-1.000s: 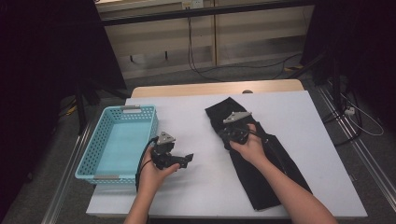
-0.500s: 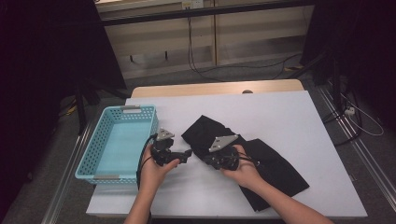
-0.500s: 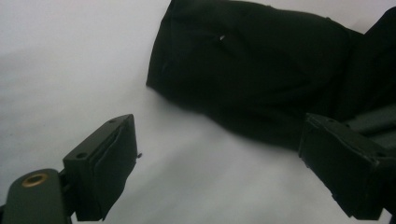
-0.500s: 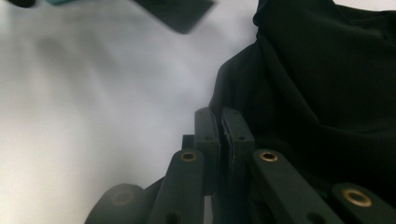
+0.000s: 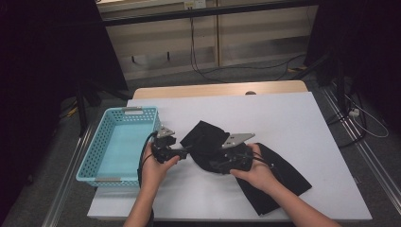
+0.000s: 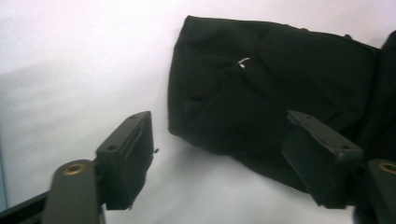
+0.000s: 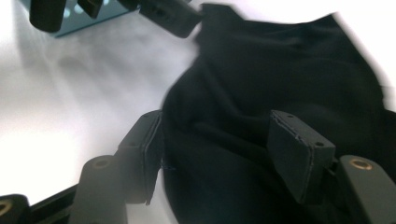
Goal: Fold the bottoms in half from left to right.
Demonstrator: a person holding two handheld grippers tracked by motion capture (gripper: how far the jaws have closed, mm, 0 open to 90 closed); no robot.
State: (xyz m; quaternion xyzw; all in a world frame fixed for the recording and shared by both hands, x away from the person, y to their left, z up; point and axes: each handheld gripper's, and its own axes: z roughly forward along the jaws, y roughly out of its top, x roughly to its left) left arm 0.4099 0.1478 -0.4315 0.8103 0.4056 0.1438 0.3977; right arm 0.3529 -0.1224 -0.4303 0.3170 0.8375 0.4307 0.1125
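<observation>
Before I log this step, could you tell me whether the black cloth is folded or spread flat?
Folded. The black cloth has its top end doubled over toward the basket, lying bunched in creases on the white table.

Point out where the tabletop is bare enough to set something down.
Bare: the white table beyond and right of the black cloth, and the blue basket. Crowded: the front middle, where left gripper and right gripper meet the cloth.

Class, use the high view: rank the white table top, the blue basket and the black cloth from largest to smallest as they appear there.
1. White table top, by far the largest.
2. Black cloth and blue basket: these look close in area; the hands and grippers cover part of the cloth, so I would not rank them.
</observation>
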